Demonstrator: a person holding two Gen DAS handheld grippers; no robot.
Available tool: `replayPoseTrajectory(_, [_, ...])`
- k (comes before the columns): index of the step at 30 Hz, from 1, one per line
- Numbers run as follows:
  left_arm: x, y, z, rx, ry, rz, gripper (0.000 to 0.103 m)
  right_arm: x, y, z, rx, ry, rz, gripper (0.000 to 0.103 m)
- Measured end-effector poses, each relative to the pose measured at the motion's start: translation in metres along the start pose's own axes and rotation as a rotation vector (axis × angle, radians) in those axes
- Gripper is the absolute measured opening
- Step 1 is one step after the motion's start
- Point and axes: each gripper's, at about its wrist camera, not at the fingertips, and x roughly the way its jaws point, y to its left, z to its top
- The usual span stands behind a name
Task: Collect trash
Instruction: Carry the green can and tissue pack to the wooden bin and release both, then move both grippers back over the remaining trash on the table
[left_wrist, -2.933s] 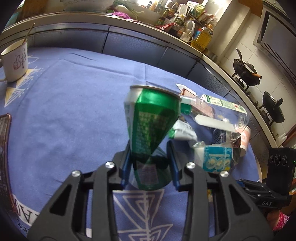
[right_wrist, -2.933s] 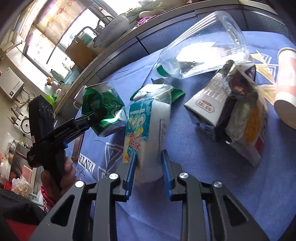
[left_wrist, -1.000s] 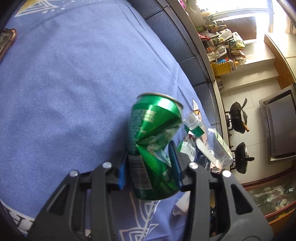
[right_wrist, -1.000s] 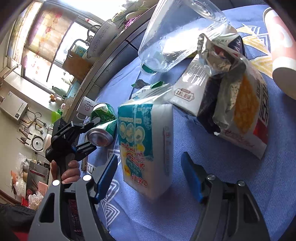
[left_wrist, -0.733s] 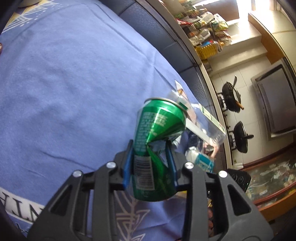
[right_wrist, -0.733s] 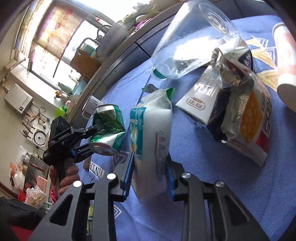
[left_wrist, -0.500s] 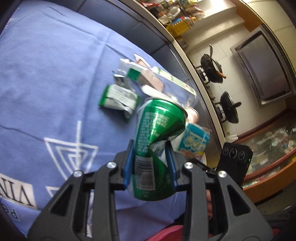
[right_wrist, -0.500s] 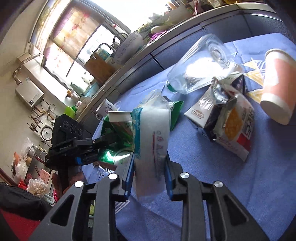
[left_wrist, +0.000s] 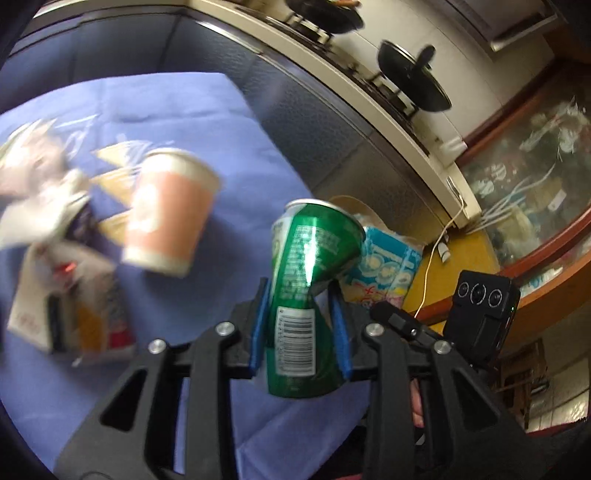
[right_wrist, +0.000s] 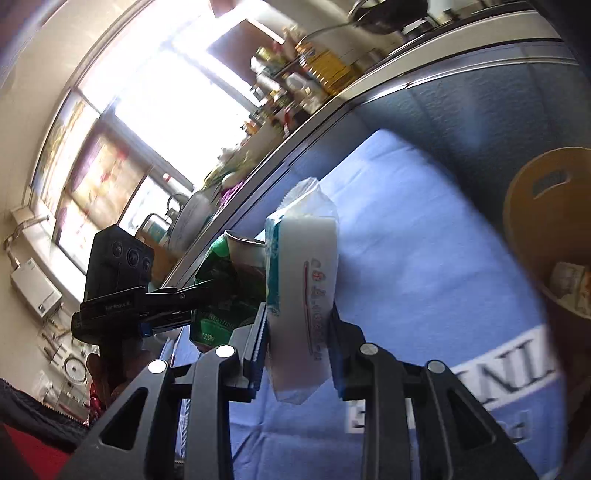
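Both loads have swung off the table, green can (left_wrist: 310, 295) pinched in left hand-held gripper (left_wrist: 300, 328).

Strong daylight comes through the window (right_wrist: 147, 122), which is blown out to white and leaves glare on the counter edge (right_wrist: 424, 88). In the left view the cup (left_wrist: 168, 218) and the wrappers (left_wrist: 62, 258) are smeared by motion blur, while the can (left_wrist: 308, 295) is sharp with a bright reflection. Both pictures bend strongly at the edges, with dark round corners.

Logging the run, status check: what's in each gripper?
Left gripper shut on dented green can. Right gripper shut on tissue pack. Yellow bin ahead right, path open.
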Motion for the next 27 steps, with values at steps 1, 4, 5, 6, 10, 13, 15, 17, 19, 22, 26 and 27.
replayPoseTrajectory(1, [0.019,-0.016,0.01,0.035,0.015,-0.008,0.029,-0.014,-0.013,0.005,0.019,-0.041,-0.027,0.028])
replayPoseTrajectory(4, [0.078,-0.06,0.035,0.114,0.063,-0.037,0.029,-0.051,-0.053,0.017,0.066,-0.139,-0.124,0.029])
replayPoseTrajectory(5, [0.097,-0.073,0.042,0.135,0.077,-0.039,0.029,-0.06,-0.066,0.021,0.076,-0.158,-0.163,0.029])
replayPoseTrajectory(6, [0.115,-0.085,0.047,0.152,0.088,-0.036,0.029,-0.067,-0.077,0.024,0.08,-0.175,-0.216,0.029])
replayPoseTrajectory(10, [0.176,-0.113,0.055,0.201,0.132,0.009,0.029,-0.082,-0.121,0.027,0.102,-0.197,-0.356,0.031])
replayPoseTrajectory(13, [0.204,-0.121,0.054,0.233,0.146,0.089,0.03,-0.081,-0.142,0.024,0.136,-0.188,-0.413,0.048])
replayPoseTrajectory(15, [0.218,-0.124,0.054,0.247,0.16,0.137,0.042,-0.083,-0.149,0.019,0.154,-0.211,-0.441,0.073])
replayPoseTrajectory(17, [0.218,-0.12,0.053,0.248,0.155,0.175,0.049,-0.086,-0.15,0.017,0.158,-0.242,-0.441,0.075])
replayPoseTrajectory(19, [0.212,-0.12,0.052,0.24,0.142,0.171,0.049,-0.094,-0.149,0.014,0.16,-0.272,-0.433,0.075])
replayPoseTrajectory(22, [0.188,-0.12,0.048,0.242,0.102,0.161,0.049,-0.102,-0.145,0.013,0.167,-0.308,-0.405,0.075])
replayPoseTrajectory(26, [0.146,-0.121,0.031,0.289,0.007,0.175,0.049,-0.093,-0.125,0.019,0.14,-0.296,-0.344,0.075])
replayPoseTrajectory(27, [0.135,-0.119,0.025,0.306,-0.015,0.191,0.049,-0.089,-0.119,0.019,0.13,-0.286,-0.324,0.075])
